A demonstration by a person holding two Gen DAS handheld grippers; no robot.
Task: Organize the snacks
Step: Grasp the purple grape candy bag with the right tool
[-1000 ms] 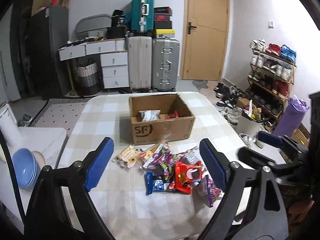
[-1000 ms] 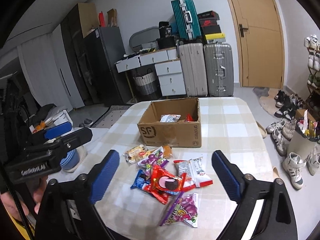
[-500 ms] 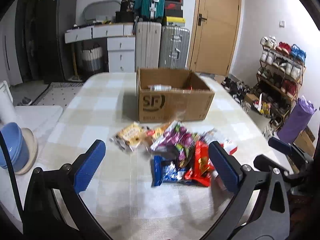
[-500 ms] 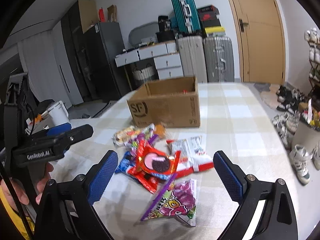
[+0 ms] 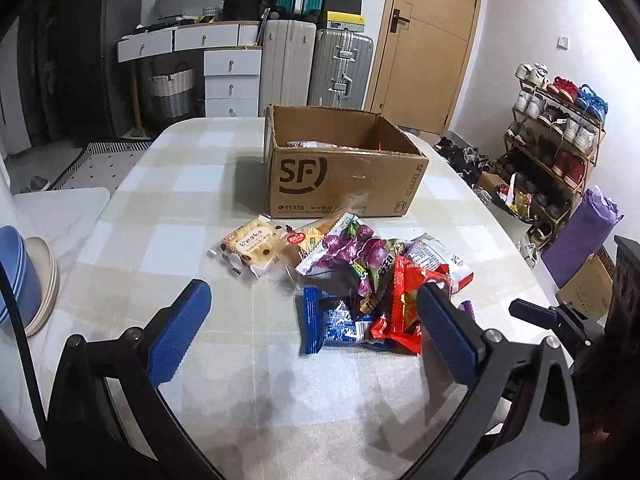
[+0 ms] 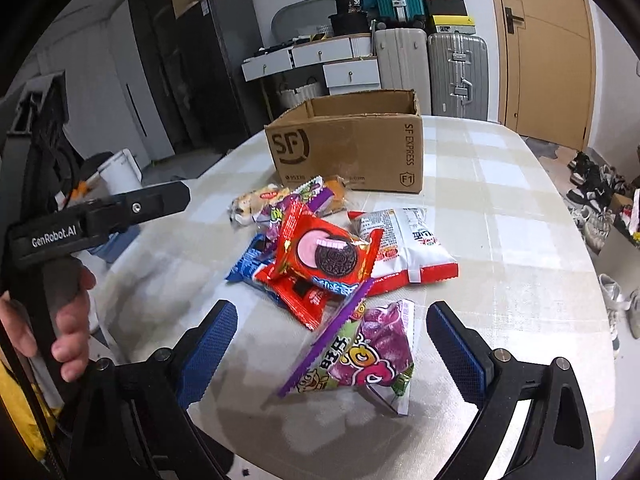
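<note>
Both our left gripper [image 5: 308,322] and right gripper [image 6: 332,346] hang spread and empty over the overlapping snack packets [image 6: 332,252] on the desk [image 5: 180,208], so a careless pinch may drag neighbours short of the cardboard box [image 5: 340,178].

Bare tabletop [image 5: 168,248] left of snack pile [image 5: 360,280], cardboard box [image 5: 340,176] (open-topped) behind

Both grippers open, pitched downward

The left gripper [image 5: 312,328] has its blue pads [image 5: 180,332] spread wide with nothing pressed between them. The right gripper [image 6: 332,348] likewise stands with its pads [image 6: 456,348] wide apart, gripping nothing. In the right wrist view a hand [image 6: 60,320] wraps the left gripper's black handle, fingers curled round it, at the frame's left edge.
</note>
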